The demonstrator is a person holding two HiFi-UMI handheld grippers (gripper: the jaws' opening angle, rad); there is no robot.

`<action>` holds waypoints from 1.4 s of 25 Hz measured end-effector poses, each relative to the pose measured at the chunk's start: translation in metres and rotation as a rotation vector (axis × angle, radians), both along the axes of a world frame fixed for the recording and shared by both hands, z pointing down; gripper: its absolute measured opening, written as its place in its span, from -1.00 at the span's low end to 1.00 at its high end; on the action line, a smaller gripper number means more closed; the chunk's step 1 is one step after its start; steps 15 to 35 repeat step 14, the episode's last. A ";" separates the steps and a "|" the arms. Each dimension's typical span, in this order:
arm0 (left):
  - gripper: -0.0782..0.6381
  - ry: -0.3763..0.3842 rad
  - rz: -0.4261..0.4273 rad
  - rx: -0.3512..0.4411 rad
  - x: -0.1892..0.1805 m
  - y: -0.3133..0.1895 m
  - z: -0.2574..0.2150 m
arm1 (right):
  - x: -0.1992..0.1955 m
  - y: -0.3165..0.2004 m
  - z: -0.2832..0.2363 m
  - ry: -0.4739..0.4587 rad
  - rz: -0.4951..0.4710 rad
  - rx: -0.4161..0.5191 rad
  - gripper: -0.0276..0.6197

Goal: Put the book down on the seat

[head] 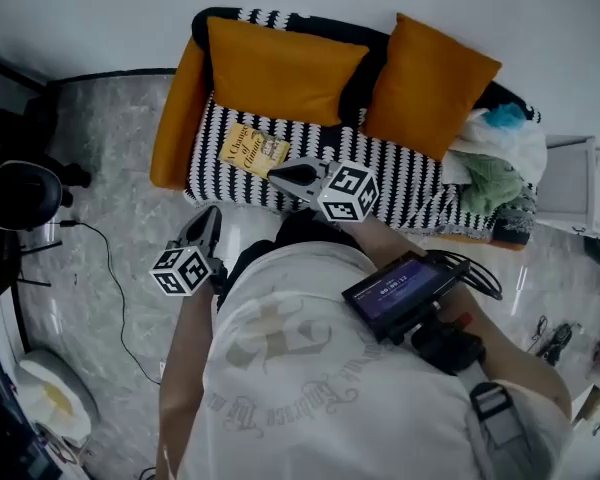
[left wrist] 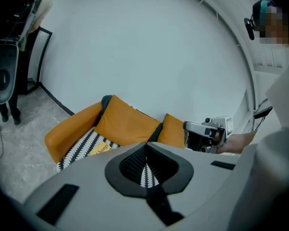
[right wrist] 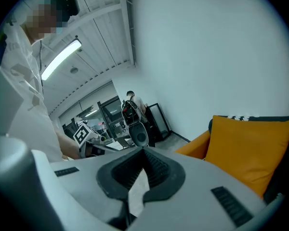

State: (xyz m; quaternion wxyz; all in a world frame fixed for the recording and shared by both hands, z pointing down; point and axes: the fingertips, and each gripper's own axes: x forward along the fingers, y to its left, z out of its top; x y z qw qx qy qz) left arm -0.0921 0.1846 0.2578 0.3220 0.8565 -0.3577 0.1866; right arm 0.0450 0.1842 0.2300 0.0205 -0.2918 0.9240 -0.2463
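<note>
Looking steeply down in the head view, the yellow book (head: 252, 150) is seen lying flat on the black-and-white striped seat (head: 400, 183) of a sofa, in the upper middle of the frame, close to the seat's front edge and below the left orange cushion (head: 280, 68). The right gripper (head: 280, 175) hangs just beside the book's lower right corner with its jaws drawn together and nothing between them. The left gripper (head: 212, 214) is held lower in the frame, over the floor (head: 110, 168), likewise closed and empty. A heap of clothes (head: 495, 173) occupies the seat's right end.

In the left gripper view, the closed jaws of the left gripper (left wrist: 145, 150) are pointed at the sofa; the book (left wrist: 101, 148) is seen at lower left on the stripes, beside the orange armrest (left wrist: 70, 131).

In the right gripper view, the jaws of the right gripper (right wrist: 143, 153) are seen pressed together and empty, with an orange cushion (right wrist: 248, 143) at right; the book is not shown.

The placement is judged complete. Since the book lies near the front edge, it could be nudged off the seat if the nearby right gripper were swept across it on withdrawal.
</note>
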 end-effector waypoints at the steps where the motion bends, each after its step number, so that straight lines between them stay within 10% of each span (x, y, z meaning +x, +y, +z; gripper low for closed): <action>1: -0.75 0.001 -0.002 -0.001 -0.002 -0.001 0.000 | -0.003 -0.001 -0.002 0.000 -0.001 0.005 -0.87; 35: -0.75 0.006 0.019 0.043 0.002 -0.006 -0.012 | -0.013 0.002 -0.008 0.009 -0.005 0.015 -0.87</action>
